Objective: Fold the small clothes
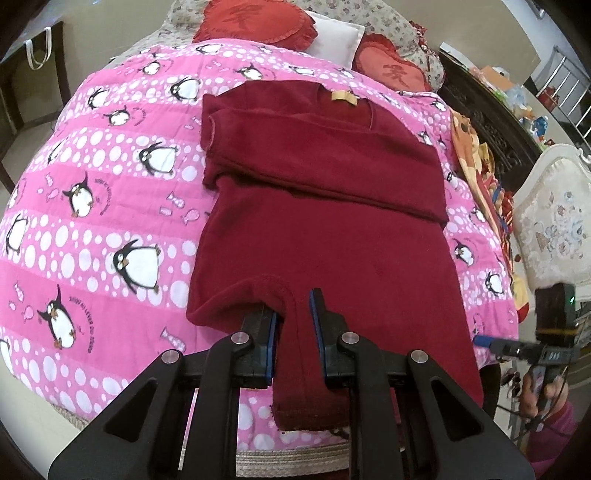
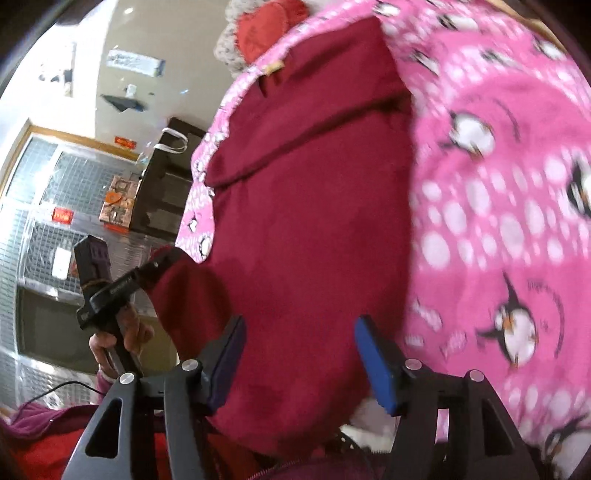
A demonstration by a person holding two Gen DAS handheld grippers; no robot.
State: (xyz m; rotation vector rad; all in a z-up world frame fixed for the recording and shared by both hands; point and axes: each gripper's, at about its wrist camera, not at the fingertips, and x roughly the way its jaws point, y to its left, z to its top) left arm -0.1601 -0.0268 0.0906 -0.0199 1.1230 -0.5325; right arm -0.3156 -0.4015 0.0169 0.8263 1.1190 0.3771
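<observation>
Left wrist view showed a dark red sweater lying flat on a pink penguin quilt that covered the bed. Its sleeves were folded across the chest, and a small tan label sat at the neckline on the far end. The left hand-held gripper sat at the near hem, its jaws a little apart with a raised ridge of the red cloth standing between the blue pads; whether the pads actually pressed the cloth could not be told. Two red heart cushions and a white pillow lay at the head of the bed. At the right edge the right hand-held gripper was held off the side of the sweater, its jaws too small to judge there.

Right wrist view, blurred, showed the same sweater running away from the lens, with the quilt on the right. The right hand-held gripper had its jaws spread wide above the near hem, blue pads clear of the cloth. On the left, the left hand-held gripper met the hem's corner.
</observation>
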